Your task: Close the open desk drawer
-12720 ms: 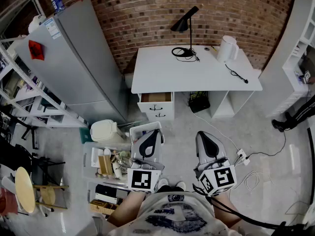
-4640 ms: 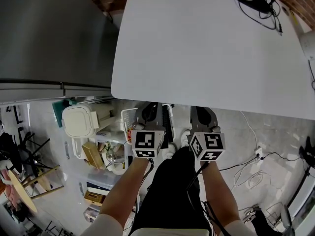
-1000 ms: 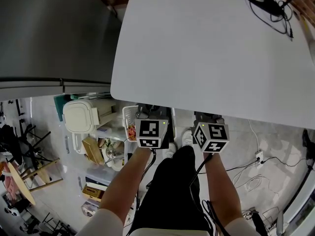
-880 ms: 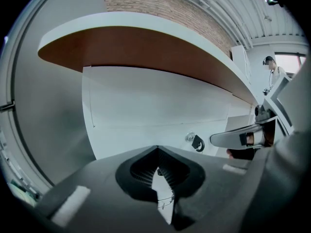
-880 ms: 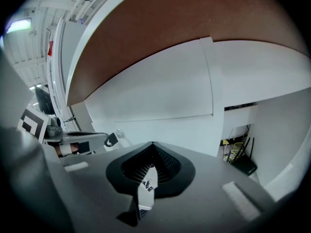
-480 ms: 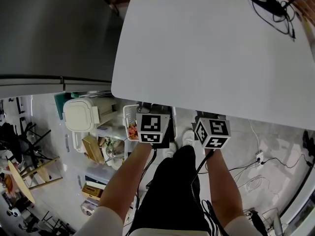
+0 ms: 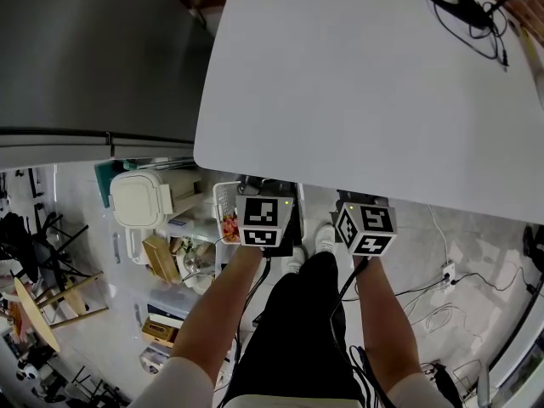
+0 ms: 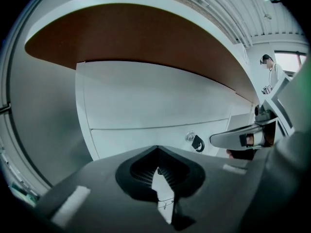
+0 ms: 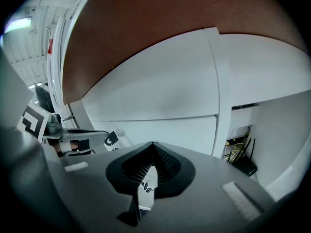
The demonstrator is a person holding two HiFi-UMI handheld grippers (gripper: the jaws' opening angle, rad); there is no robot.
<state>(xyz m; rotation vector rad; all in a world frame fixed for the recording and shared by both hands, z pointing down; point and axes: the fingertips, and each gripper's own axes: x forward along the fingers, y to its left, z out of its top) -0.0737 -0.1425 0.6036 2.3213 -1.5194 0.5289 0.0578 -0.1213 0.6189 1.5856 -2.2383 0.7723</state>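
Left gripper view shows the drawer (image 8: 146,98) right under the counter (image 8: 131,38), its white face looking level with the lower front (image 8: 131,142); whether it is fully home I cannot tell. The left gripper (image 8: 158,154) is clenched on nothing, its tip close to those faces, contact unclear. The right gripper (image 9: 151,152), also under the counter, is likewise clenched and empty. Likely troubles: a closed tip skidding on the smooth panel, an uneven shove leaving the drawer ajar, or a tip knocking the key (image 8: 197,141) lower beneath the counter.

Grey fridge (image 7: 85,49) stands near white lidded bin (image 7: 140,201).
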